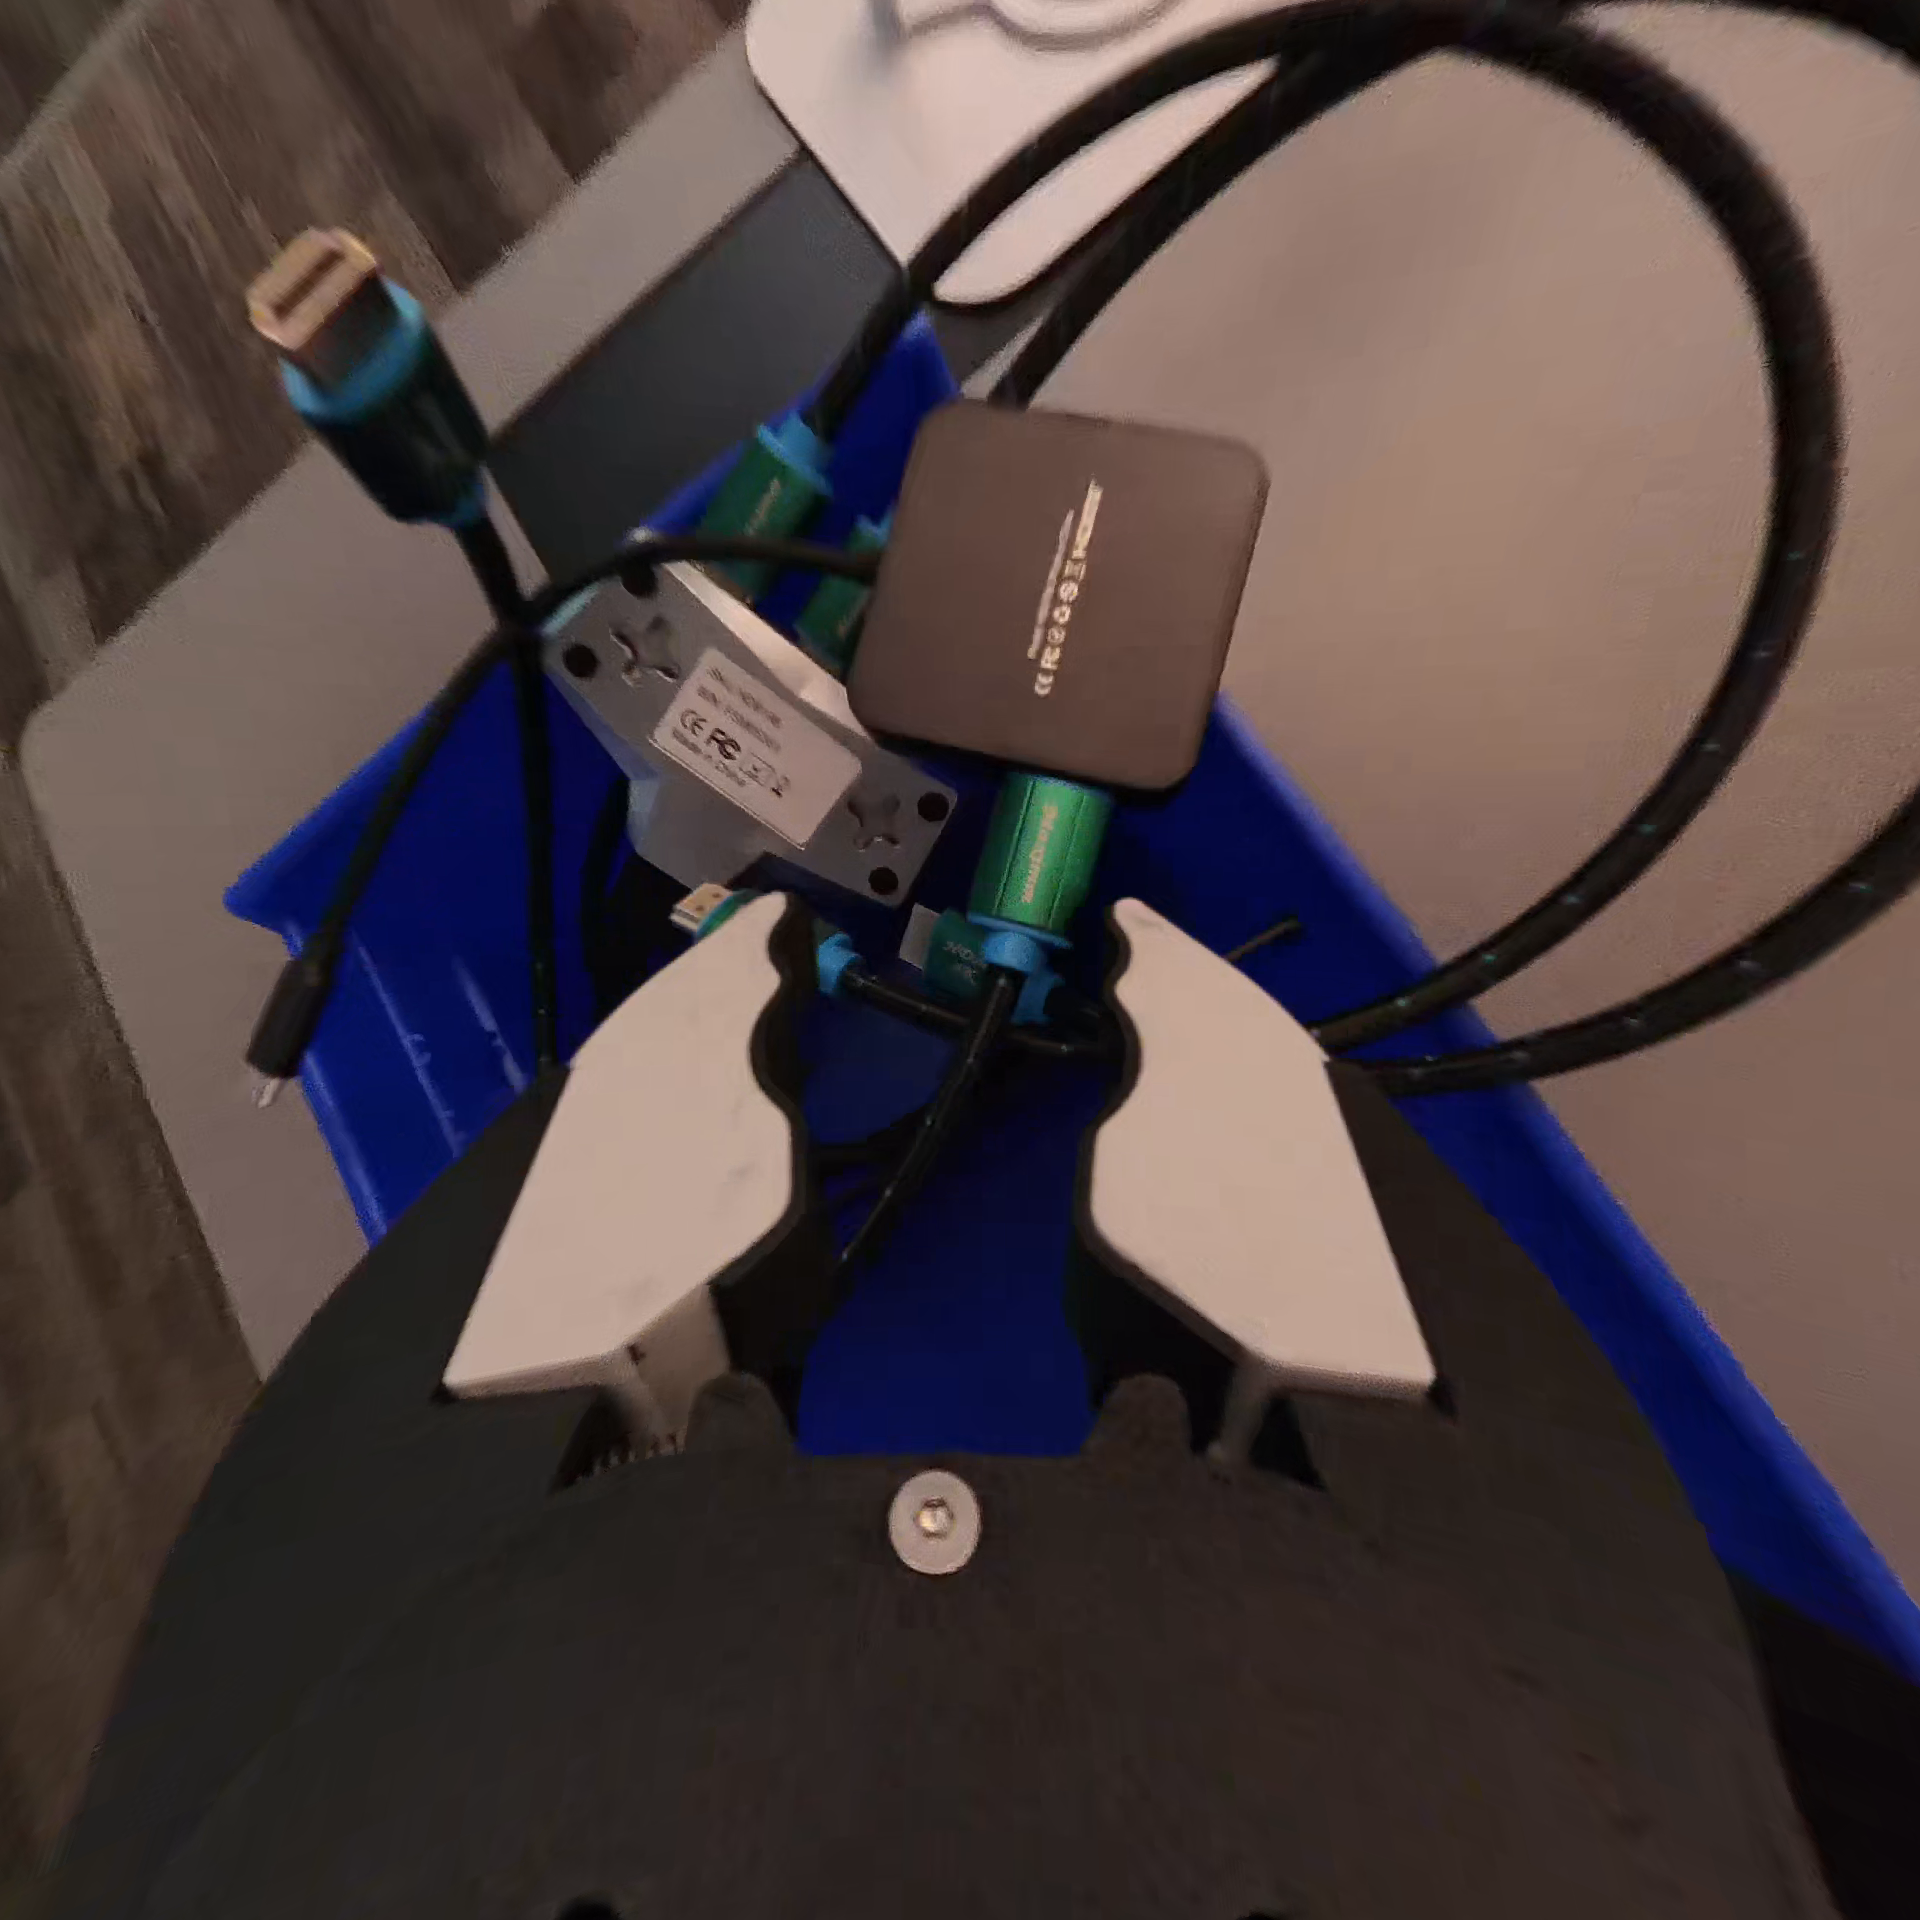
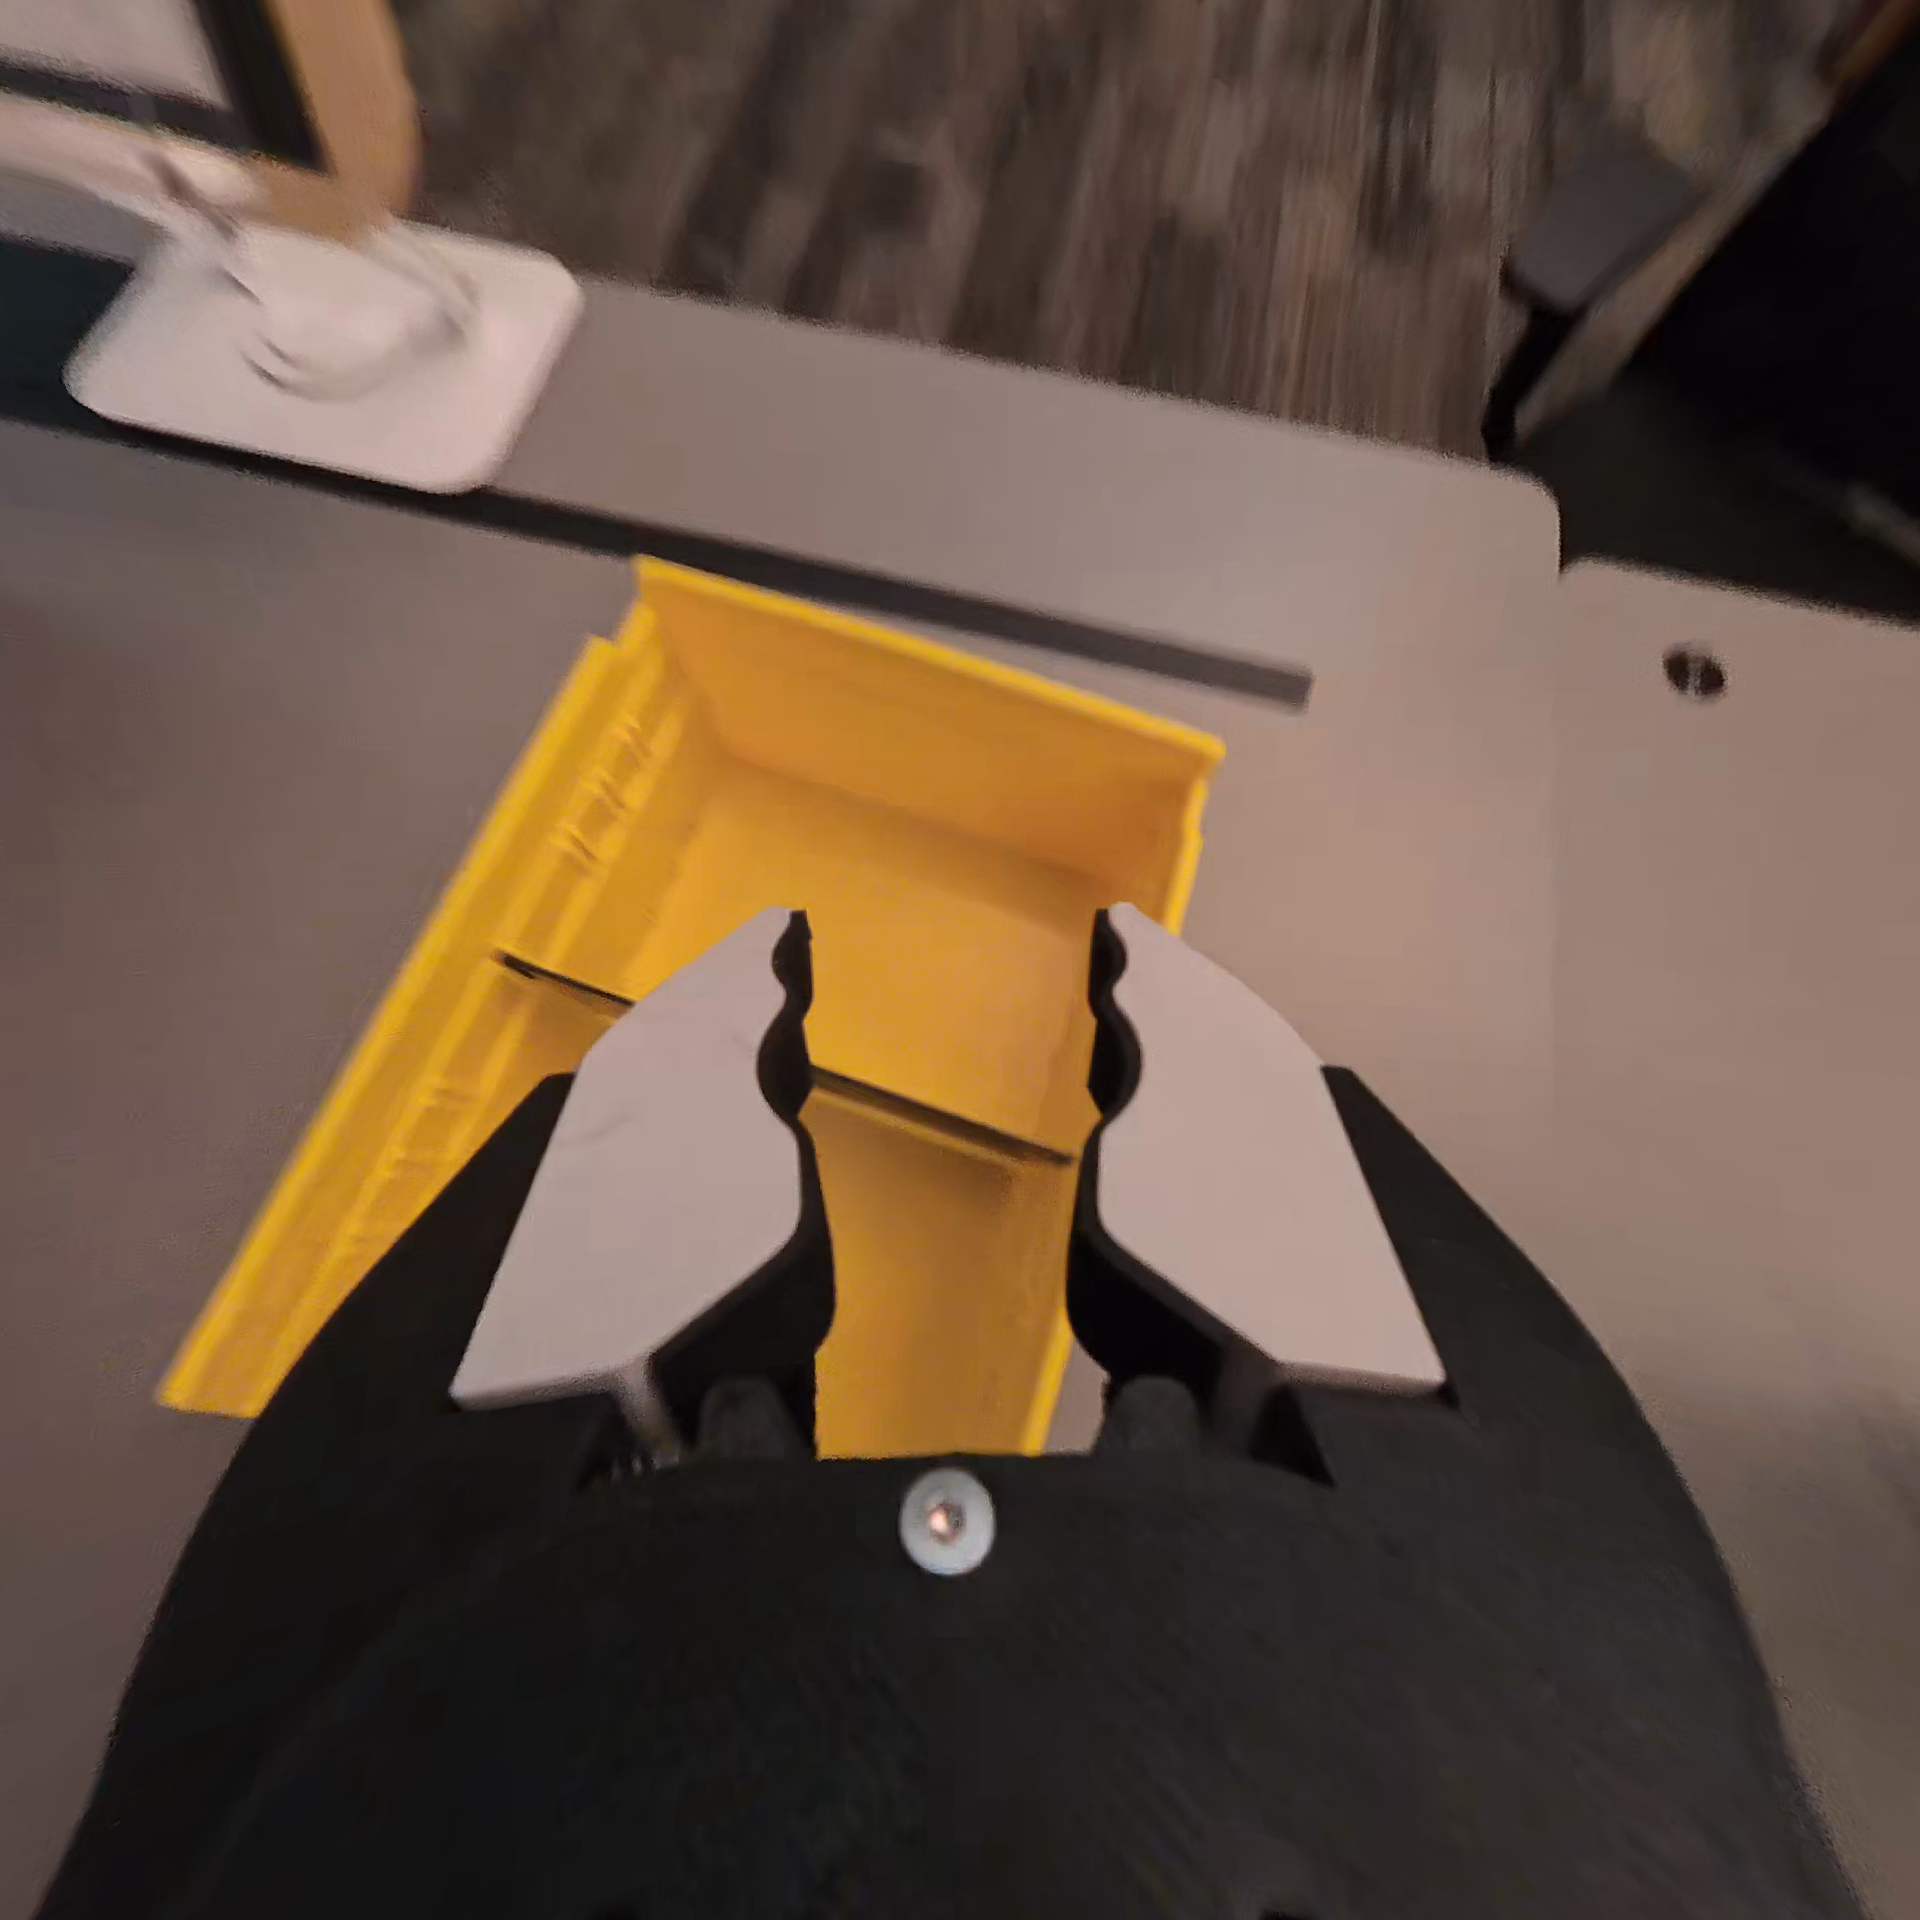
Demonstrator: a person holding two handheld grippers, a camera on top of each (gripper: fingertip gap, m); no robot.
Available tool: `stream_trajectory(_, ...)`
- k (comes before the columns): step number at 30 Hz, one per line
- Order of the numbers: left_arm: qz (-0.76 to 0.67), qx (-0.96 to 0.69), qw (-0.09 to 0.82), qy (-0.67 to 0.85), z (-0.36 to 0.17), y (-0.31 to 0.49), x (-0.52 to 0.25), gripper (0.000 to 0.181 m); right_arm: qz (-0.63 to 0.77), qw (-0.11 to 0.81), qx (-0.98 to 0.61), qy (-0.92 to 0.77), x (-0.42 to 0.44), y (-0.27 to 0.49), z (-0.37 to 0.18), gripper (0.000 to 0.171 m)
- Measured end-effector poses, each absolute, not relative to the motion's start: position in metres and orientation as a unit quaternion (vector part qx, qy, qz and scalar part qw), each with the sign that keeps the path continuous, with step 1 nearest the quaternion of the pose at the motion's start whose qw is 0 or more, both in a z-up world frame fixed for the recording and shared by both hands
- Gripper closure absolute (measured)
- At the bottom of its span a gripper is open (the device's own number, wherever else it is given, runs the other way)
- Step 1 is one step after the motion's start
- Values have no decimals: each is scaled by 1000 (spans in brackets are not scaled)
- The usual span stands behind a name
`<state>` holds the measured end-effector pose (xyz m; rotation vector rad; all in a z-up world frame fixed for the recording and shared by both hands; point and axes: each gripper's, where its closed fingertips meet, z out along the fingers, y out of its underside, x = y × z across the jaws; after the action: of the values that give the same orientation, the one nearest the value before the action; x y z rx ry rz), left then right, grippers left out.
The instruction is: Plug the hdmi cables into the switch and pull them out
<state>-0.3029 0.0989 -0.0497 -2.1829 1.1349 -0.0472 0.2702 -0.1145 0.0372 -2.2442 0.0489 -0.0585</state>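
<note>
In the left wrist view a blue bin [image 1: 1351, 914] holds a black square HDMI switch [image 1: 1060, 592] with a green HDMI plug [image 1: 1039, 852] in its near side and more green plugs [image 1: 769, 499] at its far side. A silver switch box [image 1: 748, 738] lies beside it, underside up. A loose blue-collared HDMI plug [image 1: 353, 353] sticks up at the left. My left gripper [image 1: 945, 920] is open just above the bin, near the green plug's cable. My right gripper [image 2: 945, 925] is open and empty over a yellow bin [image 2: 935, 790].
Thick braided black cables [image 1: 1766, 520] loop out of the blue bin to the right over the grey table [image 1: 1507, 416]. A white stand base [image 2: 322, 353] sits at the table's far edge. The yellow bin has a divider [image 2: 935, 1112] and nothing in it. Beyond lies wood-patterned floor.
</note>
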Motion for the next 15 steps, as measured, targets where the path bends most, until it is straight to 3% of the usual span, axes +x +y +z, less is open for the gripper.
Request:
stream_trajectory(3, -33, -843, 296, 448, -66, 97, -301, 139, -15, 489, -872, -20, 236, -106, 71, 119)
stream_trajectory(6, -13, -822, 314, 475, -60, 97, -300, 158, -7, 541, -838, -67, 197, -100, 103, 122)
stream_trajectory(15, 10, -811, 383, 442, 13, 72, -302, 160, 34, 670, -703, -236, 54, -80, 156, 133)
